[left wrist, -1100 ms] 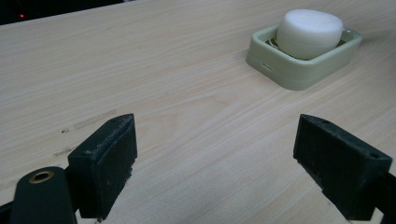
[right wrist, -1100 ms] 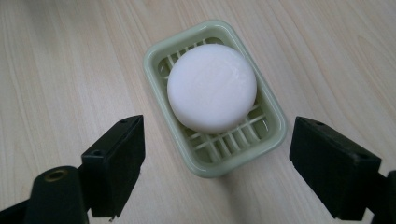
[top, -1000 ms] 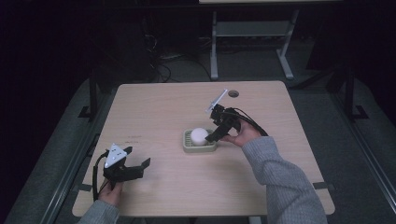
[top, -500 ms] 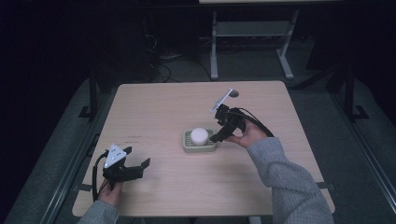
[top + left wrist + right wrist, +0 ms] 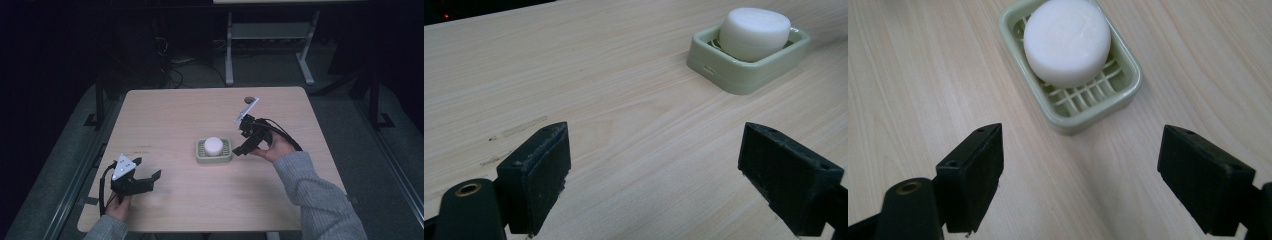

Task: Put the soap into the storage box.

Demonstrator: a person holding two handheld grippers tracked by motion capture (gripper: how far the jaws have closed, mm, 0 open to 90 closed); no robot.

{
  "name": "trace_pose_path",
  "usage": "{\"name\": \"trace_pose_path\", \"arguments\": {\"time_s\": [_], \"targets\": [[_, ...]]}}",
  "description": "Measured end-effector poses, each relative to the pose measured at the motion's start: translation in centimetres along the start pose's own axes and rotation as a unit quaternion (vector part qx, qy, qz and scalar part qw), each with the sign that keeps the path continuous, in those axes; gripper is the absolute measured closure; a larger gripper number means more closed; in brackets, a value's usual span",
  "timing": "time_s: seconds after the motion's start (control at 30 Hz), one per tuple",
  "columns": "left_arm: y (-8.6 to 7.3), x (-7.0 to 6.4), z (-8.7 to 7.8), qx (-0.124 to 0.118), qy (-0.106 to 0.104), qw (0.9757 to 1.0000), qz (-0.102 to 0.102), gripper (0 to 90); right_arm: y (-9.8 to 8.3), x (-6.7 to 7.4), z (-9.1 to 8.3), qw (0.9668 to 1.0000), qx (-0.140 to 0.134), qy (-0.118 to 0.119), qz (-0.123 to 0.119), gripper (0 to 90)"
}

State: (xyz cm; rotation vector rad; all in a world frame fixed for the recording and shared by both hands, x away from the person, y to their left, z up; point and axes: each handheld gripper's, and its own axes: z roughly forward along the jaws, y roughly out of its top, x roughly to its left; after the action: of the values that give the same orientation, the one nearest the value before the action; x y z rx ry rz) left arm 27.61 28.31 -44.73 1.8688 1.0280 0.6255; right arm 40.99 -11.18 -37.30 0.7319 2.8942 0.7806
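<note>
The white soap (image 5: 213, 146) is seated in the green dish (image 5: 199, 157) at the table's (image 5: 165, 115) centre; placing appears done. At the dish's three o'clock, the right tongs (image 5: 243, 148) are held wide open, empty. At seven o'clock, well apart, the left tongs (image 5: 148, 175) are likewise open, empty.

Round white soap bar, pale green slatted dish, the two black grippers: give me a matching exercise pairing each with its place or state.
Things:
1. round white soap bar
2. pale green slatted soap dish
3. left gripper
4. right gripper

Places or states:
A. open, just right of the dish
B. lying in the dish
C. open, at the table's near left corner
D. standing on the wooden table, mid-table

Pairs: 1-B, 2-D, 3-C, 4-A
</note>
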Motion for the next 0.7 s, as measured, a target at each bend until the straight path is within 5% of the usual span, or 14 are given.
{"name": "trace_pose_path", "arguments": {"time_s": [0.7], "targets": [[-0.1,-0.1,0.0,0.001,0.000,1.0000,0.000,13.1,-3.7,-0.2,-0.6,0.9997,0.003,-0.004,0.025,17.9]]}}
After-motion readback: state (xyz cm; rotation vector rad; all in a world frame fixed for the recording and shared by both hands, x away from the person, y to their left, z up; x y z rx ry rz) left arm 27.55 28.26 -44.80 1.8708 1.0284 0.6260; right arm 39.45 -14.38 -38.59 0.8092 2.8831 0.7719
